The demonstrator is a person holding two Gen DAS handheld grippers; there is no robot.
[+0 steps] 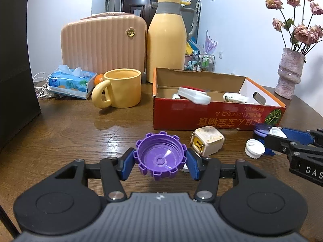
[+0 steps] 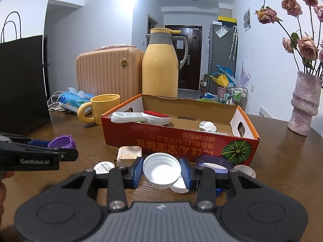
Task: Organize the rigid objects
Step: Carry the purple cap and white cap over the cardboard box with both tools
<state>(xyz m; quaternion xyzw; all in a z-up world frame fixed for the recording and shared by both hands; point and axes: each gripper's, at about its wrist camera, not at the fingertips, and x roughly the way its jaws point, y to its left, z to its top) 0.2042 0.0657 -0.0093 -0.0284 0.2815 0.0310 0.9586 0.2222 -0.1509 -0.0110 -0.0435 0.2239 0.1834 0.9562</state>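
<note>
My left gripper (image 1: 160, 161) is shut on a purple notched bottle cap (image 1: 160, 156) and holds it just above the wooden table (image 1: 80, 133); the cap also shows in the right wrist view (image 2: 62, 142). My right gripper (image 2: 161, 173) is shut on a white screw cap (image 2: 161, 170), in front of the red cardboard box (image 2: 181, 141). The box (image 1: 212, 115) holds a white brush with a red pad (image 2: 141, 117) and a small white bottle (image 2: 208, 126). A cream square charger (image 1: 208, 141) lies between the grippers.
Another white cap (image 1: 254, 148), a purple ring lid (image 2: 214, 162), a white disc (image 2: 104, 167) and a small white cap (image 2: 179, 187) lie on the table. A yellow mug (image 1: 121, 87), thermos (image 1: 166, 40), pink case (image 1: 103, 44), tissues (image 1: 70, 80), vase (image 1: 288, 72) and black bag (image 1: 16, 70) stand around.
</note>
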